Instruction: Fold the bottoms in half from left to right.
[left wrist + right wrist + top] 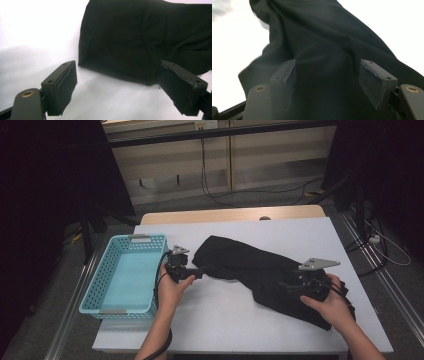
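Note:
A black garment (250,265) lies crumpled across the white table (220,320), running from the middle toward the right front. My left gripper (200,270) sits at the garment's left end. In the left gripper view its jaws stand wide apart, left gripper (117,72) open, with the garment's hem (140,37) just beyond the tips and nothing pressed between the pads. My right gripper (287,287) is over the garment's right part. In the right gripper view the black cloth (324,50) lies under the spread jaws, right gripper (327,72) open and holding nothing.
A light blue perforated basket (95,285) stands at the table's left edge, close beside my left hand, with nothing in it. White tabletop shows in front of and behind the garment. Beyond the far edge are dark curtains and cables on the floor.

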Tool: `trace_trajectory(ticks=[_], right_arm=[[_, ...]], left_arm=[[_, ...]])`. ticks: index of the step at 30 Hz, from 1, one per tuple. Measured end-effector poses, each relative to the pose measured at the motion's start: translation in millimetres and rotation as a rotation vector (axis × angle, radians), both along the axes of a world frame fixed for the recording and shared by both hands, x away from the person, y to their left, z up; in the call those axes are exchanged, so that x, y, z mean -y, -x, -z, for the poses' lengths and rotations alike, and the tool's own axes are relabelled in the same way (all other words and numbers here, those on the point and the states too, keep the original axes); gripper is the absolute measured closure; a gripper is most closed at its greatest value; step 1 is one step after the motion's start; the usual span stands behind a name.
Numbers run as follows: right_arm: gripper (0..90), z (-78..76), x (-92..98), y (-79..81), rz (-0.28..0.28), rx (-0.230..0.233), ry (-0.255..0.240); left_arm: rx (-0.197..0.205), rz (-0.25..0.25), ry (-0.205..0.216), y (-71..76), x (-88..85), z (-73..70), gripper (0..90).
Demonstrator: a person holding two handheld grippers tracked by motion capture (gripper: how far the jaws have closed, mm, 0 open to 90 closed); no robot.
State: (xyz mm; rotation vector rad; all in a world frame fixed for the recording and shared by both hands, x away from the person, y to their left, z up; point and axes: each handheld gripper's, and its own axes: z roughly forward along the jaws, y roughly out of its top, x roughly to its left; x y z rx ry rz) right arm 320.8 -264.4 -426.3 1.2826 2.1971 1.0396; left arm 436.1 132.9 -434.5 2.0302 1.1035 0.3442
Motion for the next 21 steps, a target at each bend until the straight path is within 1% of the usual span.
trace_trajectory(ticks=[3, 5, 6, 7, 8, 9, 11, 12, 13, 14, 15, 17, 19, 21], right_arm=[[33.4, -2.4, 12.9, 6.0, 0.021, -0.012, -0.005], [39.5, -4.0, 23.7, 9.2, 0.051, -0.012, -0.006], [41.9, -4.6, 29.2, 10.7, 0.061, -0.008, 0.003], [45.3, -5.1, 36.3, 12.2, 0.081, -0.001, 0.025], [47.3, -5.4, 41.0, 12.4, 0.090, 0.001, 0.031], [49.6, -6.2, 47.8, 12.3, 0.114, 0.001, 0.023], [56.1, -7.8, 60.4, 11.8, 0.152, 0.011, 0.028], [58.0, -9.1, 69.3, 10.9, 0.181, 0.012, 0.022], [62.4, -10.2, 75.1, 10.4, 0.203, 0.013, 0.028], [66.4, -10.4, 79.3, 9.7, 0.210, 0.014, 0.026], [68.6, -9.9, 85.2, 8.5, 0.223, 0.009, 0.026], [70.8, -6.3, 90.9, 6.6, 0.245, -0.003, 0.059], [71.2, -0.1, 93.3, 5.8, 0.246, -0.021, 0.084], [70.6, 5.7, 94.7, 6.0, 0.248, -0.037, 0.096]], left_arm=[[0.004, 0.011, -0.013, 1.2, 0.4, 0.2, 16.3], [0.006, 0.012, -0.017, 1.7, 0.6, 0.4, 16.3], [0.006, 0.012, -0.017, 1.7, 0.6, 0.4, 16.2], [0.002, 0.025, -0.029, 2.0, -0.4, 0.1, 16.2], [0.002, 0.025, -0.029, 2.0, -0.4, 0.1, 16.2], [0.001, 0.032, -0.032, 2.9, 0.7, 0.3, 16.2], [0.000, 0.046, -0.039, 3.8, 3.0, 0.9, 16.2], [0.000, 0.052, -0.039, 4.0, 4.5, 1.1, 16.2], [0.002, 0.054, -0.039, 4.0, 5.5, 1.1, 16.2], [0.005, 0.058, -0.044, 4.2, 7.2, 1.1, 16.2], [-0.001, 0.064, -0.041, 4.5, 8.5, 0.9, 16.1], [0.004, 0.073, -0.043, 5.1, 11.7, 0.9, 16.2], [0.007, 0.082, -0.042, 5.4, 14.0, 0.9, 16.3], [0.008, 0.087, -0.043, 5.0, 14.7, 0.1, 16.3]])
